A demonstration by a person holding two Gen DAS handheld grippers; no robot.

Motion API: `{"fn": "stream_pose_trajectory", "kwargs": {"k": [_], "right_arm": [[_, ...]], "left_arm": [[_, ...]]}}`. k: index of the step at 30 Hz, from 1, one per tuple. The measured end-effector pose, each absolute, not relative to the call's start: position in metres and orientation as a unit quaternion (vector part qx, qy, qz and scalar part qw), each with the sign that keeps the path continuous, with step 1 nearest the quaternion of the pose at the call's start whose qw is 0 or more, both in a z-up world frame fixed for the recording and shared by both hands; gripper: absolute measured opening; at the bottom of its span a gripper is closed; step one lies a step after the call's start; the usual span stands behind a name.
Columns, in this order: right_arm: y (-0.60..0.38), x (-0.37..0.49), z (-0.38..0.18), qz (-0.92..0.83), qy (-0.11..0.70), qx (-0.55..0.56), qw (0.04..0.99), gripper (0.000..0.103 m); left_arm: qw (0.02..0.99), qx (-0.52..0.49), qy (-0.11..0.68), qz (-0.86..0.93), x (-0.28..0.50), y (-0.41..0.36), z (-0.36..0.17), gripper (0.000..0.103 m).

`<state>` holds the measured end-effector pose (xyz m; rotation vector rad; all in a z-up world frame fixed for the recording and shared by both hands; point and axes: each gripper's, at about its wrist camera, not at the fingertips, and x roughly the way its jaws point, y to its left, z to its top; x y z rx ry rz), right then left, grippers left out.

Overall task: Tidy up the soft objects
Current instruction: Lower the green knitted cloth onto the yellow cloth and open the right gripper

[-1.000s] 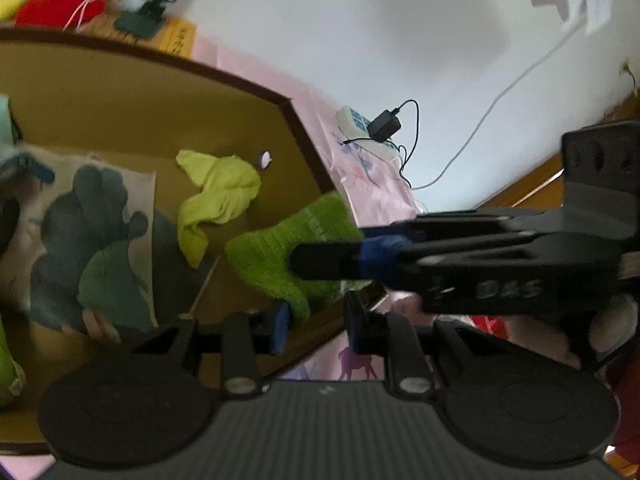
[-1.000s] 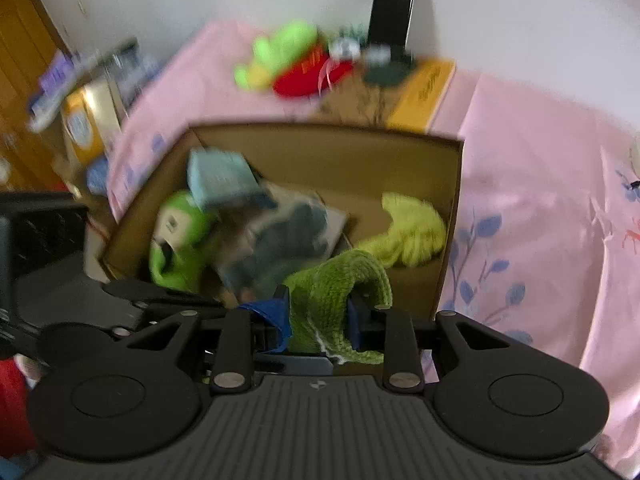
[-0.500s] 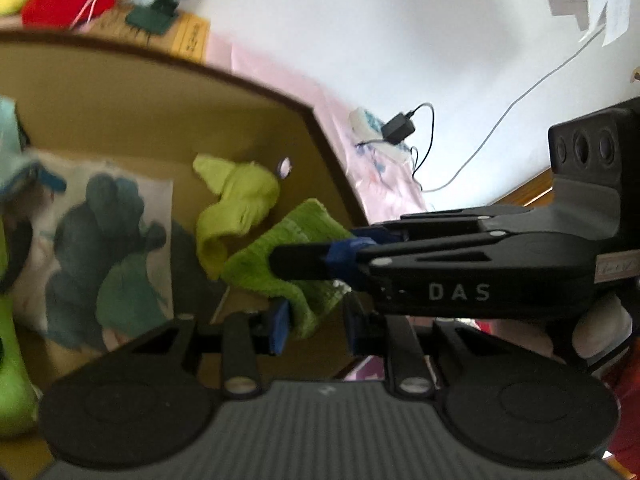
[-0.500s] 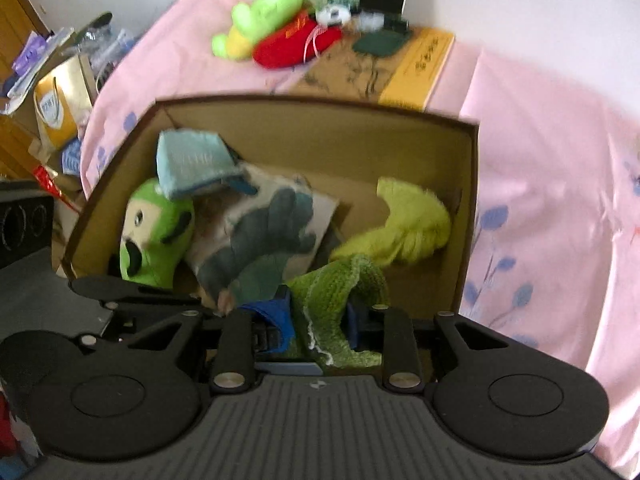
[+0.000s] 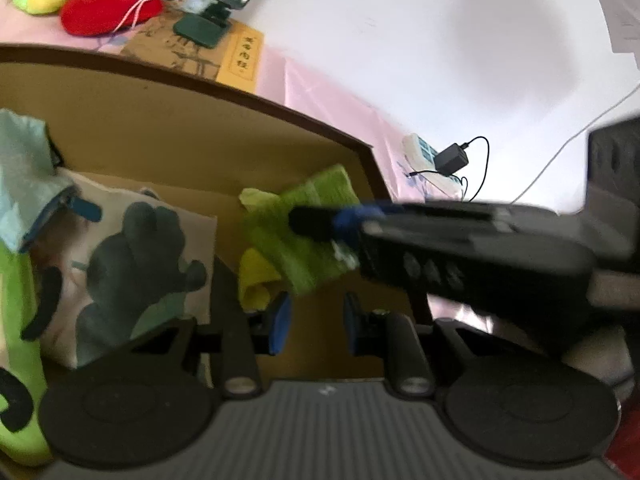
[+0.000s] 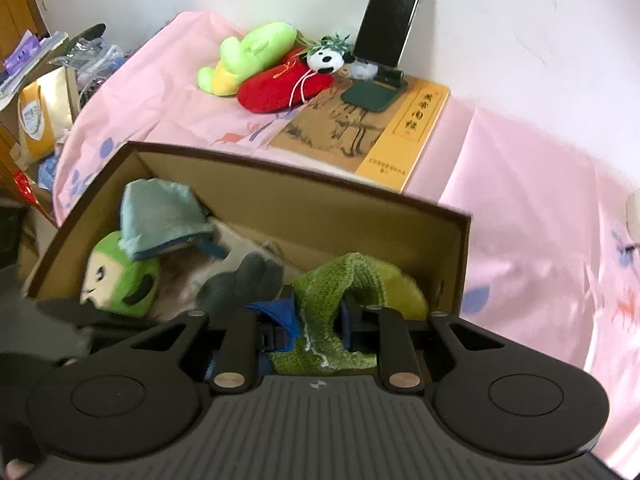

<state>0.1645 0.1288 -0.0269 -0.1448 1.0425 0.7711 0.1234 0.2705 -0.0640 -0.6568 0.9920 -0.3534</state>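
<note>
My right gripper (image 6: 318, 320) is shut on a green knitted cloth (image 6: 340, 292) and holds it inside the right end of an open cardboard box (image 6: 304, 200). The cloth also shows in the left wrist view (image 5: 304, 236), pinched by the right gripper's fingers (image 5: 316, 222), above a yellow-green cloth (image 5: 256, 280). My left gripper (image 5: 314, 326) is open and empty, just in front of the green cloth. The box also holds a printed cushion (image 5: 132, 264), a green plush face (image 6: 120, 280) and a pale blue cloth (image 6: 160, 216).
Beyond the box on the pink sheet lie a green-yellow plush (image 6: 248, 56), a red plush (image 6: 280, 84), a small panda (image 6: 328, 60), a book (image 6: 372, 128) and a phone on a stand (image 6: 388, 16). A charger and cable (image 5: 452, 160) lie right. Clutter stands left (image 6: 40, 92).
The right gripper has carried the green cloth further over the box, above the yellow-green cloth. The left gripper has drawn back from the cloth and holds nothing.
</note>
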Motion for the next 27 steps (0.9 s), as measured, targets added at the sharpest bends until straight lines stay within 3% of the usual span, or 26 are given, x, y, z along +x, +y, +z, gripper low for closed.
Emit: {"fn": "stream_pose_trajectory", "kwargs": {"k": [13, 20, 27], "right_arm": [[0.159, 0.202, -0.075, 0.323, 0.515, -0.098, 0.788, 0.001], [0.14, 0.201, -0.056, 0.333, 0.511, -0.058, 0.79, 0.006], [0.11, 0.193, -0.04, 0.321, 0.504, -0.015, 0.802, 0.007]], "left_arm": [[0.82, -0.294, 0.468, -0.15, 0.101, 0.278, -0.069, 0.024], [0.827, -0.279, 0.467, -0.141, 0.097, 0.281, -0.067, 0.032], [0.843, -0.236, 0.462, -0.14, 0.093, 0.271, -0.059, 0.033]]}}
